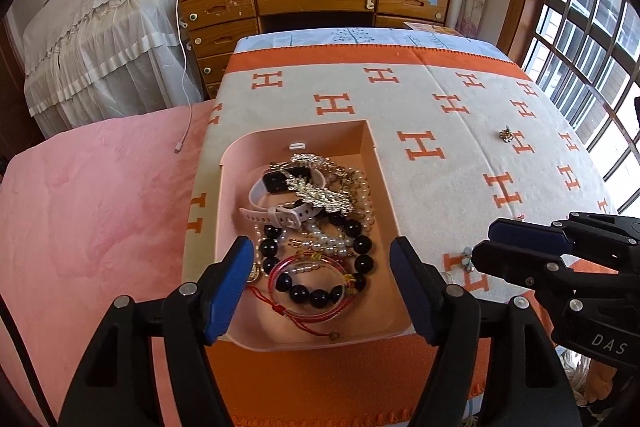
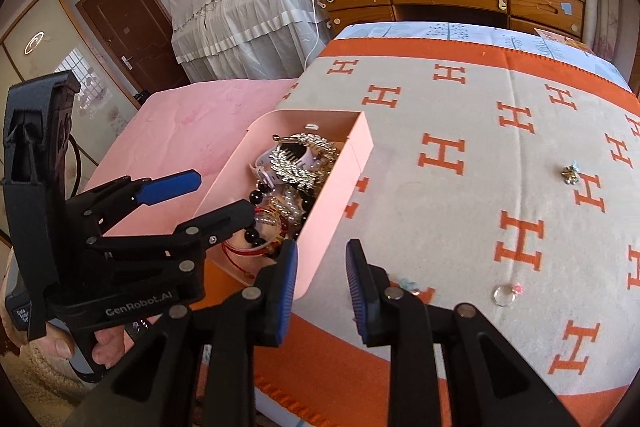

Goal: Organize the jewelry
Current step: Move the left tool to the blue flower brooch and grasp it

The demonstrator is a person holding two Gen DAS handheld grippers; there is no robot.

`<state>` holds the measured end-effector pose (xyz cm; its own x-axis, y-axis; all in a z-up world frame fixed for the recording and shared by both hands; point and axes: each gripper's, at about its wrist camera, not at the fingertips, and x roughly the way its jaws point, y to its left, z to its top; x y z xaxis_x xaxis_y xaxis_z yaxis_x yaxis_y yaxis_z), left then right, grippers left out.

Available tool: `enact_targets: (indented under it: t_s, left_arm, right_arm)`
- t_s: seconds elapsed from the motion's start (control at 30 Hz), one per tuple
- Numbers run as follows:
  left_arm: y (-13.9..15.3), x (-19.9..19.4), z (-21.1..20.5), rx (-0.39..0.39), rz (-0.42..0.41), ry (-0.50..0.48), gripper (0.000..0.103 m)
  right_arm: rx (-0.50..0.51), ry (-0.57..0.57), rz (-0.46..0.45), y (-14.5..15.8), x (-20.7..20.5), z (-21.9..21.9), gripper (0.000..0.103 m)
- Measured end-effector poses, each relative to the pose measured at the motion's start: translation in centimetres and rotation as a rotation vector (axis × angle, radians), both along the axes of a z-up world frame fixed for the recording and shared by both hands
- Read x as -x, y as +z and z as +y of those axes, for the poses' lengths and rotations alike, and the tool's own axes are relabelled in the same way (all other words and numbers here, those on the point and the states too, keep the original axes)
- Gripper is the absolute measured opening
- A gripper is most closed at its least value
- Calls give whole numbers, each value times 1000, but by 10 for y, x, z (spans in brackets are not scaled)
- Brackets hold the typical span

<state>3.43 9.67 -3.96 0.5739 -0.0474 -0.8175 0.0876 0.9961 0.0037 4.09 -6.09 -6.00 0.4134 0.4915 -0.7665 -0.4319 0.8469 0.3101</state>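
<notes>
While over box, left claw agape.

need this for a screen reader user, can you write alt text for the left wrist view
An open left gripper hovers over a pink jewelry box filled with black bead bracelets, pearls, a white watch and a gold leaf hair comb. The box sits on an orange-and-cream H-patterned blanket; the right gripper reaches in from the right.
</notes>
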Motion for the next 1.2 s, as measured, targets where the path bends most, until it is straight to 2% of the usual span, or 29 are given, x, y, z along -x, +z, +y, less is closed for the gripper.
enact_targets:
  t_s: [0.37, 0.57, 0.73, 0.9, 1.03, 1.2]
  left_arm:
    - [-11, -9, -65, 5, 33, -101, 69]
    - [-16, -13, -96, -12, 50, -152, 69]
    - [-22, -11, -115, -30, 74, -178, 69]
    - [-40, -11, -124, -32, 123, -157, 68]
    - [-55, -13, -125, -29, 170, -118, 53]
    - [-67, -14, -129, -38, 197, -100, 44]
  right_arm:
    - [2, -156, 9, -13, 3, -96, 25]
    - [-9, -230, 1, -15, -3, -134, 25]
    - [-10, -233, -14, -18, -6, -151, 25]
    - [-27, -205, -5, -27, -8, -156, 25]
    - [-42, -183, 13, -37, -10, -159, 25]
    - [-70, -172, 29, -45, -13, -166, 25]
